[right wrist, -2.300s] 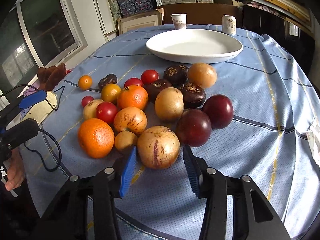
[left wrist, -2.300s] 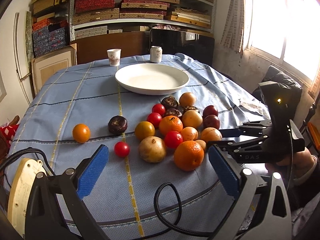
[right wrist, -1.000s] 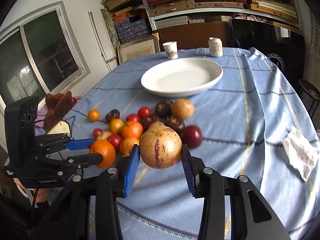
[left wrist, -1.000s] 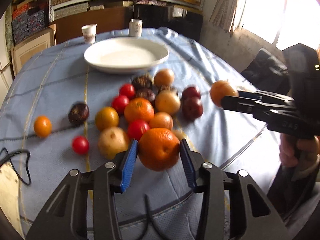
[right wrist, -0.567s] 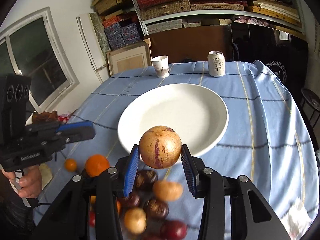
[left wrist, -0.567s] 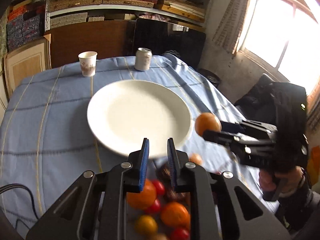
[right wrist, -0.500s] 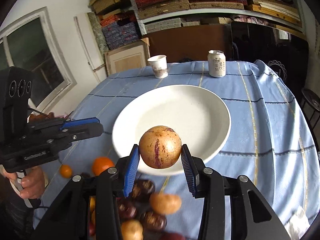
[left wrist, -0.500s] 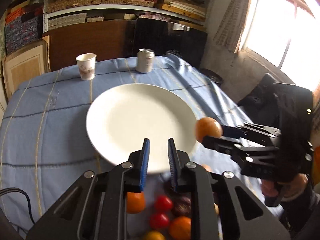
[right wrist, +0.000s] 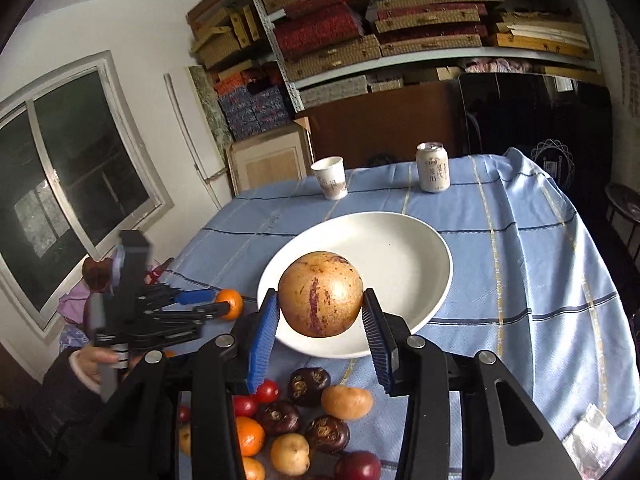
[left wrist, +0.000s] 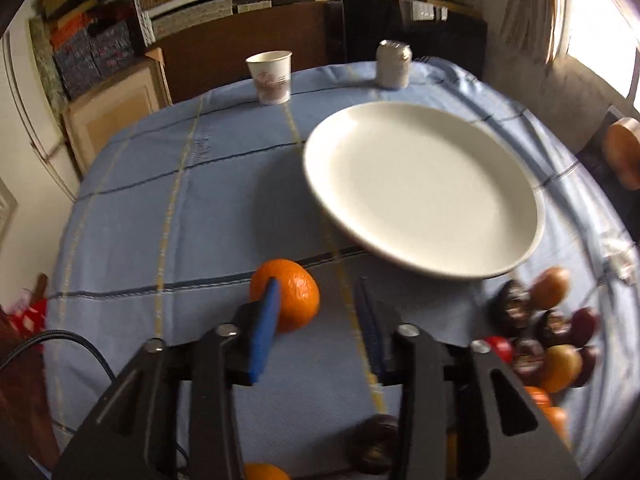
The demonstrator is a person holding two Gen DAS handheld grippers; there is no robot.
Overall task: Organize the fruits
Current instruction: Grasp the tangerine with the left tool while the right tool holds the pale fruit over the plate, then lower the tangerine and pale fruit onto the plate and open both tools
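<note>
The right gripper (right wrist: 319, 322) clenches a round tan fruit (right wrist: 321, 294) streaked with purple, holding it above the near rim of the white plate (right wrist: 416, 264). Below it the heap of fruits (right wrist: 304, 420) lies on the blue tablecloth (right wrist: 520, 264). The left gripper (left wrist: 320, 324) has its pads spread, and an orange (left wrist: 289, 300) sits by the left pad on the cloth just short of the plate; the blur hides whether they touch. Beyond the plate stand a paper cup (right wrist: 330, 178) and a can (right wrist: 432, 167).
</note>
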